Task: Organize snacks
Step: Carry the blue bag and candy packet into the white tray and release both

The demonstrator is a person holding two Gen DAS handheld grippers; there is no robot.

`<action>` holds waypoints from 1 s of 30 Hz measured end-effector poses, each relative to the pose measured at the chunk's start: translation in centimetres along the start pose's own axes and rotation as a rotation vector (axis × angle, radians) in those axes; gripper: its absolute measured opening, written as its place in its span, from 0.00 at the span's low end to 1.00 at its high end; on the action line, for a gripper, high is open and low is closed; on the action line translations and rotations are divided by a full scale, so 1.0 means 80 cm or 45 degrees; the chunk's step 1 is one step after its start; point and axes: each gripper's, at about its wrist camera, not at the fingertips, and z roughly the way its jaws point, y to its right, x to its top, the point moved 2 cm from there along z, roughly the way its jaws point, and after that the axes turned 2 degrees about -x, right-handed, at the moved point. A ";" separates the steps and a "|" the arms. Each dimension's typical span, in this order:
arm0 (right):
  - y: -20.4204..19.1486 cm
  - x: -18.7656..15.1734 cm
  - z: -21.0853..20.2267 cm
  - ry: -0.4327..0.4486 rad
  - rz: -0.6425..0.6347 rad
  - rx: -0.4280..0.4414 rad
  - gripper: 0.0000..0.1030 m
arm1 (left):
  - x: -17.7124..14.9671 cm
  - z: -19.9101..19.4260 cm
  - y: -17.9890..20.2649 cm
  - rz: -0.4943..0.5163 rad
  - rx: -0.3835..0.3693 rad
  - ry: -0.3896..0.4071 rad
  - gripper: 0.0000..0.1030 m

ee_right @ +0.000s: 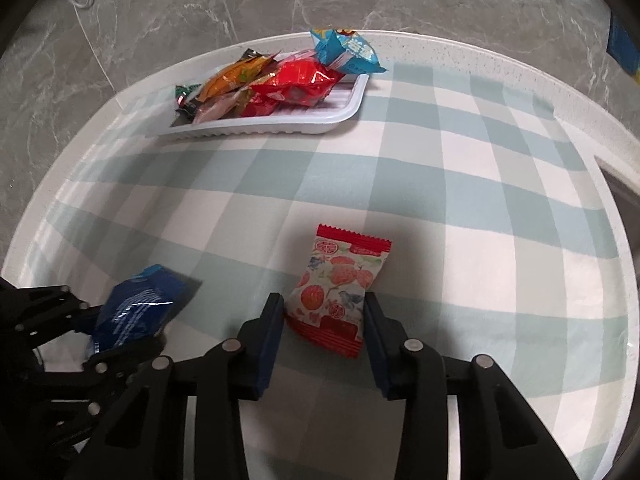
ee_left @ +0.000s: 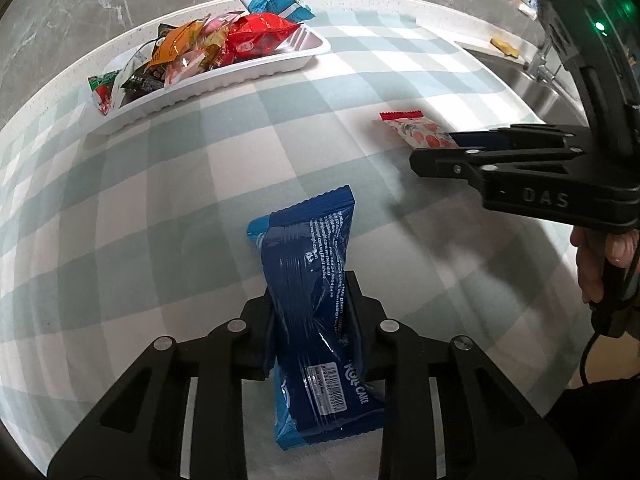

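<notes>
1. Snacks fill the white tray (ee_right: 288, 126) I see by the surface's far edge; a light-blue packet (ee_right: 348, 52) hangs over its right end.
2. My left hand-held gripper (ee_left: 312, 320) is pinching the dark blue cake packet (ee_left: 316, 312) across its middle, near the surface's near-left edge, both pads pressed on the wrapper.
3. My right hand-held gripper (ee_right: 324, 312) straddles the red-and-white fruit-print packet (ee_right: 340, 288), which lies flat on the checked cloth (ee_right: 460, 200) toward the near edge. Its pads sit at the packet's sides; I cannot tell whether they press it.
</notes>
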 end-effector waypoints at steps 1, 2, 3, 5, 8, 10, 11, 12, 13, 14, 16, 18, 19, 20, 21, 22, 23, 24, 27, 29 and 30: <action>-0.001 -0.001 -0.003 0.003 0.002 0.009 0.41 | 0.000 -0.001 0.000 -0.003 -0.004 0.002 0.25; -0.002 -0.002 -0.006 0.007 0.004 0.014 0.41 | 0.000 -0.003 -0.001 -0.007 -0.011 0.004 0.25; -0.003 -0.003 -0.009 0.009 0.006 0.019 0.41 | 0.000 -0.004 -0.002 -0.012 -0.017 0.007 0.25; -0.004 -0.004 -0.012 0.008 0.018 0.038 0.41 | 0.002 -0.008 -0.004 -0.020 -0.022 0.016 0.24; -0.007 -0.003 -0.018 0.016 0.019 0.046 0.40 | 0.005 -0.013 -0.010 -0.045 -0.030 0.032 0.25; -0.009 -0.001 -0.020 0.018 0.015 0.051 0.40 | 0.008 -0.016 -0.014 -0.058 -0.036 0.039 0.24; -0.010 0.000 -0.021 0.021 0.013 0.051 0.40 | 0.009 -0.018 -0.016 -0.065 -0.036 0.044 0.24; -0.012 0.001 -0.022 0.025 0.012 0.053 0.40 | 0.010 -0.020 -0.018 -0.070 -0.037 0.048 0.24; -0.013 0.003 -0.023 0.027 0.010 0.056 0.40 | 0.012 -0.023 -0.020 -0.075 -0.039 0.054 0.24; -0.015 0.004 -0.024 0.031 0.006 0.055 0.40 | 0.013 -0.025 -0.023 -0.081 -0.038 0.061 0.24; -0.018 0.010 -0.026 0.039 -0.004 0.057 0.40 | 0.017 -0.028 -0.027 -0.089 -0.043 0.070 0.24; -0.021 0.014 -0.028 0.047 -0.011 0.057 0.40 | 0.019 -0.033 -0.033 -0.101 -0.040 0.083 0.24; -0.023 0.017 -0.028 0.051 -0.016 0.059 0.40 | 0.021 -0.034 -0.035 -0.105 -0.042 0.085 0.24; -0.025 0.019 -0.029 0.053 -0.020 0.060 0.40 | 0.023 -0.036 -0.038 -0.111 -0.041 0.091 0.24; -0.026 0.022 -0.029 0.057 -0.022 0.060 0.40 | 0.024 -0.038 -0.040 -0.116 -0.039 0.096 0.24; -0.028 0.024 -0.030 0.061 -0.025 0.062 0.40 | 0.025 -0.039 -0.043 -0.119 -0.040 0.098 0.24; -0.029 0.027 -0.030 0.063 -0.029 0.063 0.40 | 0.027 -0.041 -0.046 -0.124 -0.041 0.101 0.24; -0.031 0.029 -0.030 0.067 -0.033 0.061 0.40 | 0.028 -0.042 -0.048 -0.129 -0.039 0.106 0.24; -0.037 0.037 -0.031 0.076 -0.045 0.065 0.40 | 0.033 -0.046 -0.058 -0.144 -0.037 0.119 0.24; -0.041 0.041 -0.031 0.081 -0.055 0.065 0.40 | 0.038 -0.049 -0.067 -0.156 -0.035 0.131 0.24; -0.042 0.043 -0.032 0.085 -0.056 0.066 0.40 | 0.041 -0.050 -0.069 -0.157 -0.034 0.133 0.24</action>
